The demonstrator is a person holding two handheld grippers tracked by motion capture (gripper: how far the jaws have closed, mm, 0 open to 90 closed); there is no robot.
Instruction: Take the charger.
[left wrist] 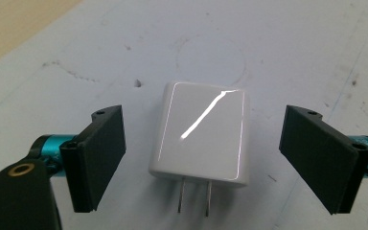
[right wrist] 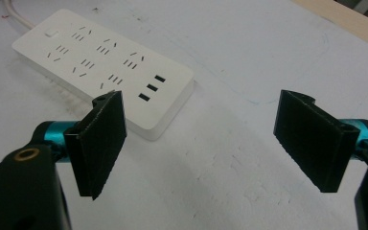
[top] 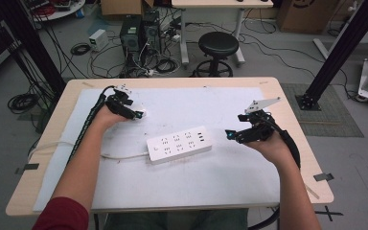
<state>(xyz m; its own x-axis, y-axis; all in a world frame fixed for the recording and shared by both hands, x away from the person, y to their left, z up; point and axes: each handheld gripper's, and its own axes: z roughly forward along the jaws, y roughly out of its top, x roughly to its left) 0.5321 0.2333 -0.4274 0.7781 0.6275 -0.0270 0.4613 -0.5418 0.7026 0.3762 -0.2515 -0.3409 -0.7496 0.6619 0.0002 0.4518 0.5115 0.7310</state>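
A white power strip (top: 179, 143) lies mid-table with several sockets and USB ports; the right gripper view has it at upper left (right wrist: 100, 67). A small white charger plug (left wrist: 201, 132) lies flat on the sheet, its two prongs pointing toward the camera; from above it is a white spot (top: 145, 114). My left gripper (top: 139, 115) hovers over the plug, open, with one jaw on each side and clear of it (left wrist: 206, 158). My right gripper (top: 230, 135) is open just right of the strip's USB end, nothing between its jaws (right wrist: 211, 148).
A white sheet (top: 220, 103) covers the wooden table (top: 287, 103). The strip's white cord (top: 120, 156) runs left past my left forearm. Behind the table stand a black stool (top: 218, 48), computer towers and tangled cables on the floor.
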